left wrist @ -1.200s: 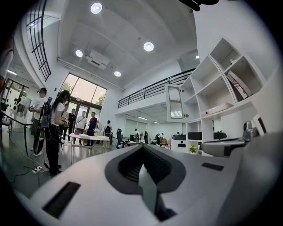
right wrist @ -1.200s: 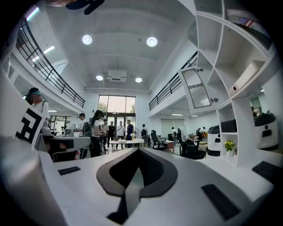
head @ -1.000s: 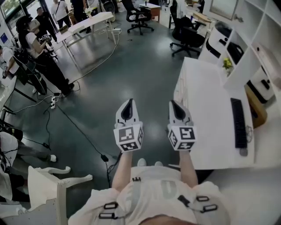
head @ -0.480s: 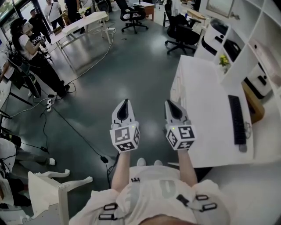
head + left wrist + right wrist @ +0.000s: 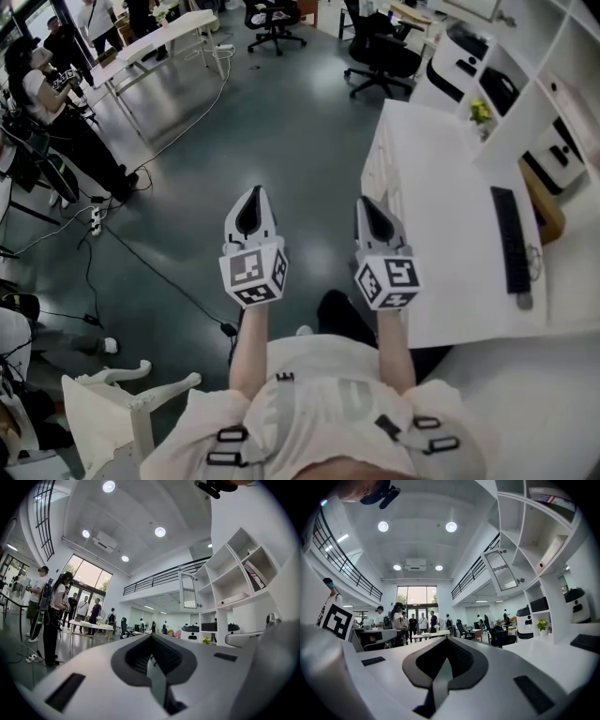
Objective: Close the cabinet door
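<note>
While the cabinet door [image 5: 500, 572] stands open above the white desk [image 5: 441, 216], we hold the left gripper [image 5: 252, 197] and right gripper [image 5: 370, 208] beside it, jaws pressed together, empty.

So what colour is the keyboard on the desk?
Black. The keyboard lies on the white desk; it shows best in the head view.

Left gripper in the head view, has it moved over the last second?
Yes. The left gripper has shifted left, away from the white desk's edge and towards the black plug on the floor.
</note>
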